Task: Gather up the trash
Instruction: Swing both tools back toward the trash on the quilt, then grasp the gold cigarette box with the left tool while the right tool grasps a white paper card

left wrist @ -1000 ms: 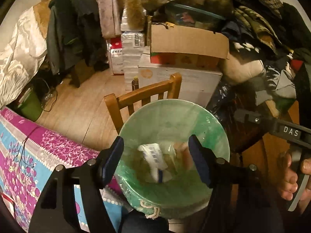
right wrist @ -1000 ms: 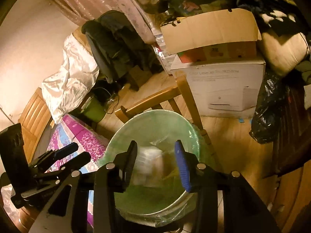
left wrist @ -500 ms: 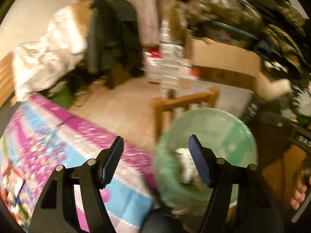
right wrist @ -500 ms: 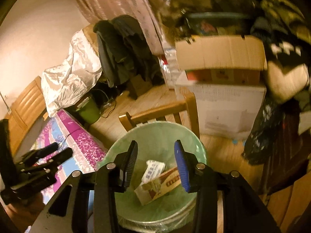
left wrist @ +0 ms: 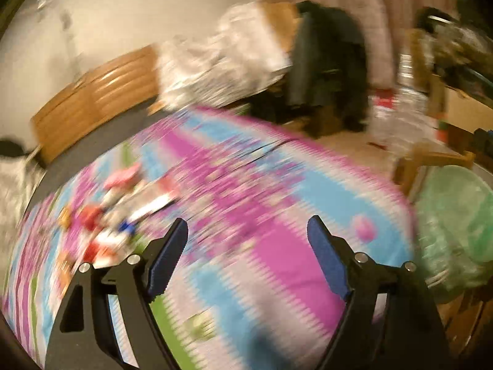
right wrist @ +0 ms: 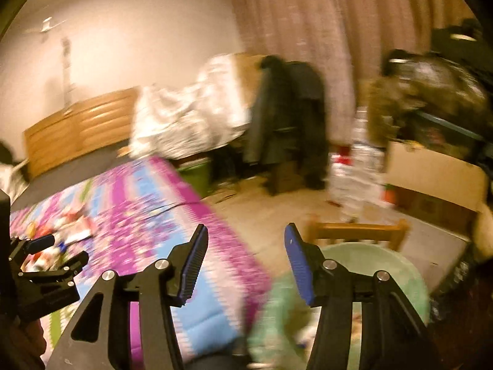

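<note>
Swinging away from the bin, the left gripper (left wrist: 246, 259) now hangs spread and empty over the patterned tablecloth (left wrist: 277, 246). Blurred trash (left wrist: 123, 215) lies at centre left; the green-lined trash bin (left wrist: 453, 225), contents blurred, sits at right edge. Lower-centre, the right gripper (right wrist: 245, 265) is also spread, empty.

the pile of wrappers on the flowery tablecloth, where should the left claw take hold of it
The pile of wrappers lies loose and flat on the tablecloth, ahead and left of the open left claw. Come down from above and pinch one raised edge on the near side, one piece at a time. Blur hides the single pieces, so this is a guess.
</note>
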### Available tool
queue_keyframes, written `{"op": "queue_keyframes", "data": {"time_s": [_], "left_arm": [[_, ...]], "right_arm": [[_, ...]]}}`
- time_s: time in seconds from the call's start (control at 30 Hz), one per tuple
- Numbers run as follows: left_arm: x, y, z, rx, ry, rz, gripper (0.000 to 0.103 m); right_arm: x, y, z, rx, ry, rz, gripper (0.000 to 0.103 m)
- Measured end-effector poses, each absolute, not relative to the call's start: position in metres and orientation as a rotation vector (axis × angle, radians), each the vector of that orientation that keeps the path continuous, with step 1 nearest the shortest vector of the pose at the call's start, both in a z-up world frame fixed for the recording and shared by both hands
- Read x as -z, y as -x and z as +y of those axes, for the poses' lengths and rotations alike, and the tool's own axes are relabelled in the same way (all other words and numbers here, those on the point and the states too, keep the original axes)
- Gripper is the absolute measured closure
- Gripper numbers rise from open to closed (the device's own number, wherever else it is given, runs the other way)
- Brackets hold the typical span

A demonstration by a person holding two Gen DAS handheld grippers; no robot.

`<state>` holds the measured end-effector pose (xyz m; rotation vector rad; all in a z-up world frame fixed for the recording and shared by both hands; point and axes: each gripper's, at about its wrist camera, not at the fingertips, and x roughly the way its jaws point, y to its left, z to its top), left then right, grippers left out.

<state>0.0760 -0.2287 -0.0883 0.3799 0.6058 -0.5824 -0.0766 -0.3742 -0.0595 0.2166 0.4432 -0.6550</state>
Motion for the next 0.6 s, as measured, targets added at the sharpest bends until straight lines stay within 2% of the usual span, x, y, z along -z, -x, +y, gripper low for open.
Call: {"op": "queue_keyframes", "data": {"time_s": [0.33,0.5,0.57,0.6], "left_arm": [[0.104,-0.143,-0.028,0.165,-0.125,0.758,0.026],[0.116,-0.182,0.040,0.064,0.018,0.830,0.025],[0.122,-0.199,0.055,0.082,0.072,0.860,0.023],[0.124,-0.204,0.057,0.091,0.089,0.868,0.023]], "right_arm": [[0.092,-0.069,-0.278,0.234,-0.194,0.636,0.047],[0.113,-0.135,-0.233,0.038,-0.241,0.720,0.045],[0.119,-0.161,-0.225,-0.007,-0.223,0.734,0.031],[0.122,-0.180,-0.223,-0.021,-0.204,0.736,0.027]]}}
